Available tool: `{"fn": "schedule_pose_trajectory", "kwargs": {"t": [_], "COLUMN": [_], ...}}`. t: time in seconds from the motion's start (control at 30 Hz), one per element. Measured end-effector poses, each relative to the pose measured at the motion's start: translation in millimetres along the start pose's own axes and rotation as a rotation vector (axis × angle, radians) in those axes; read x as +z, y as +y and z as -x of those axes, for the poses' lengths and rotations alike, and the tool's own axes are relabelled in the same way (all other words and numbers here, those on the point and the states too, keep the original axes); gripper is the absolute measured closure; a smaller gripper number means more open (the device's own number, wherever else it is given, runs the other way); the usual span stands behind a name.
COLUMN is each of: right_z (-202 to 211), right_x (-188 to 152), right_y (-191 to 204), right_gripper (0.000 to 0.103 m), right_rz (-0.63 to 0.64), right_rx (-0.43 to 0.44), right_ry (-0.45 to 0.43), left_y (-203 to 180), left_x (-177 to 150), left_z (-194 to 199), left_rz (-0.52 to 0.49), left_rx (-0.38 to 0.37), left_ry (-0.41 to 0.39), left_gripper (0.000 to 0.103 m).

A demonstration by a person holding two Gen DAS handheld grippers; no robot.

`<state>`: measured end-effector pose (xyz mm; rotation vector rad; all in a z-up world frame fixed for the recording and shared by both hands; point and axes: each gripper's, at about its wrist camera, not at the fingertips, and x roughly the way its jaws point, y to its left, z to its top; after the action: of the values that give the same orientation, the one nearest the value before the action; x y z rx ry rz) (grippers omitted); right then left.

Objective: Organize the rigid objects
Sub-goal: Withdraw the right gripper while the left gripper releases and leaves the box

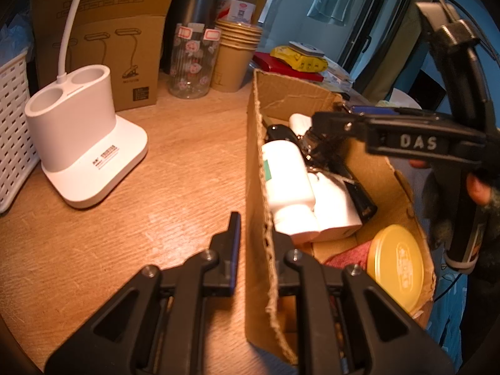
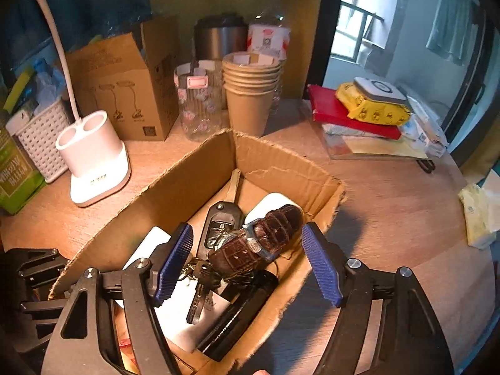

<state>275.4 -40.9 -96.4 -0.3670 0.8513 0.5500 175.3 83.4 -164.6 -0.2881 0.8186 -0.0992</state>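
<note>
The left gripper (image 1: 255,243), at the lower centre of its view, pinches the near wall of the torn brown cardboard box (image 1: 254,168), apparently to steady it while it is being filled. In the right view's lower middle, the right gripper (image 2: 247,262) stands spread, pads clear of the brown crocodile-pattern leather watch strap (image 2: 250,243). That strap rests on a black car key fob (image 2: 218,225) and white bottles (image 1: 287,172), collected inside the box.

Brown croc-pattern watch strap (image 2: 259,240), yellow tin (image 1: 397,265)
</note>
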Motion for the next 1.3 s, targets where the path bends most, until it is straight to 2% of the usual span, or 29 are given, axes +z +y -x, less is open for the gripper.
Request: {"fn": "schedule_pose_trajectory", "kwargs": {"t": [0.6,1.2,1.3], "right_z": [44.3,98.0,101.8], "right_x": [-17.0,-65.6,-75.8], "right_y": [-5.2,-23.5,-27.5], "right_gripper": [0.028,0.028,0.028], "right_rz": [-0.046,-0.17,-0.188], "right_rx": [-0.042,-0.085,-0.089], "right_ry": [-0.073,-0.116,-0.111], "left_y": [0.0,-1.8,-5.1], "left_x": [0.0,0.9,1.3], "left_z": [0.1,0.6,0.8], "left_rz": [-0.001,-0.019,-0.039], "left_rx": [0.0,0.015,0.019], "left_ry": [0.0,-0.002,-0.003], "left_gripper": [0.089,0.089,0.092]}}
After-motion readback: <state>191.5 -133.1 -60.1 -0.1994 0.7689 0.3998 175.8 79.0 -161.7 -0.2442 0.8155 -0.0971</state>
